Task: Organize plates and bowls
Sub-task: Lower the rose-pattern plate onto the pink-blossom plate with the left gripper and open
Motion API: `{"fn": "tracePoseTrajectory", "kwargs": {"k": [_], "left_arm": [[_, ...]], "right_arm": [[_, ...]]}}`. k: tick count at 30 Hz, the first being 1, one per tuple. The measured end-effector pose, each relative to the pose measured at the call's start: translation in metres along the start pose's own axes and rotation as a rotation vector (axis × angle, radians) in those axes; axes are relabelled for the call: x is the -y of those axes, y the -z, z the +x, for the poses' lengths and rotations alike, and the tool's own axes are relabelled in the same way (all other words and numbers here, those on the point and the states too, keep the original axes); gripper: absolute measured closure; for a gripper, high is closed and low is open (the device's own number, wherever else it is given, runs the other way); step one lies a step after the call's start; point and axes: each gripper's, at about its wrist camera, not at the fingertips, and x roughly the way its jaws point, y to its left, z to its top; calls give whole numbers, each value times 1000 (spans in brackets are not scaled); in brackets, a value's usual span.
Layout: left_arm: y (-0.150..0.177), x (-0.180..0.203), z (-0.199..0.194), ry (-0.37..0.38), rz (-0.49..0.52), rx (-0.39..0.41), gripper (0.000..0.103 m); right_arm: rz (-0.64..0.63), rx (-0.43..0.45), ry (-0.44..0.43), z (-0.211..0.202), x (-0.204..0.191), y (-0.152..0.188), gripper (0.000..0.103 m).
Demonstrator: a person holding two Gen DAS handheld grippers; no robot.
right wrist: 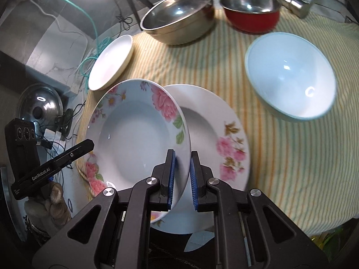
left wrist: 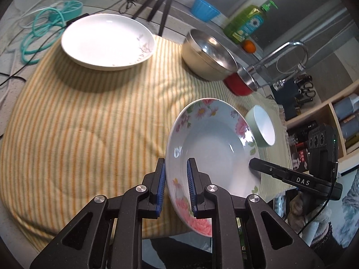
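Note:
A floral deep plate (left wrist: 208, 148) (right wrist: 134, 132) is held tilted above the striped cloth by both grippers. My left gripper (left wrist: 176, 186) has its blue pads on either side of the plate's rim. My right gripper (right wrist: 181, 181) straddles the opposite rim. The right gripper's finger shows in the left wrist view (left wrist: 280, 174), and the left gripper's finger shows in the right wrist view (right wrist: 56, 161). A second floral plate (right wrist: 219, 134) lies flat under the held one. A plain white plate (left wrist: 107, 40) (right wrist: 112, 62) sits at the far side.
A large steel bowl (left wrist: 208, 56) (right wrist: 179, 15), a red bowl (left wrist: 240, 83) (right wrist: 253, 11) and a white bowl (left wrist: 262, 127) (right wrist: 291, 76) stand on the striped cloth (left wrist: 78, 123). A tripod (left wrist: 161, 2), teal cable (left wrist: 40, 29), faucet (left wrist: 287, 51) and soap bottle (left wrist: 249, 22) ring the counter.

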Motion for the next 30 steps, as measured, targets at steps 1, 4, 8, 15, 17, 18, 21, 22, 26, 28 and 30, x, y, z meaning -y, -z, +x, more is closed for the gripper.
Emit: {"fn": "tracePoseTrajectory", "kwargs": {"k": [1, 4, 8, 15, 17, 18, 21, 22, 26, 28, 30], "left_arm": [[0, 2, 3, 2, 5, -6, 86], [2, 8, 9, 3, 20, -25, 86], [5, 15, 17, 1, 35, -47, 86], [7, 21, 29, -11, 52, -76, 86], [8, 23, 31, -14, 53, -80, 86], [8, 23, 32, -15, 53, -81, 86], [7, 23, 33, -17, 50, -82, 86], [8, 23, 33, -19, 51, -82, 86], [7, 22, 34, -30, 50, -83, 86], [7, 21, 35, -36, 49, -86, 86], [8, 20, 35, -40, 45, -86, 86]], "right_arm": [[5, -1, 6, -1, 3, 1, 90], [24, -5, 17, -2, 13, 4, 90], [34, -6, 32, -2, 22, 7, 89], [50, -19, 45, -1, 33, 9, 89], [54, -20, 47, 0, 34, 9, 89], [55, -20, 47, 1, 35, 9, 89], [56, -22, 46, 2, 36, 9, 89], [55, -23, 46, 2, 36, 9, 89], [49, -22, 48, 2, 35, 9, 89], [46, -22, 48, 3, 34, 8, 89], [44, -23, 50, 4, 34, 8, 89]]}}
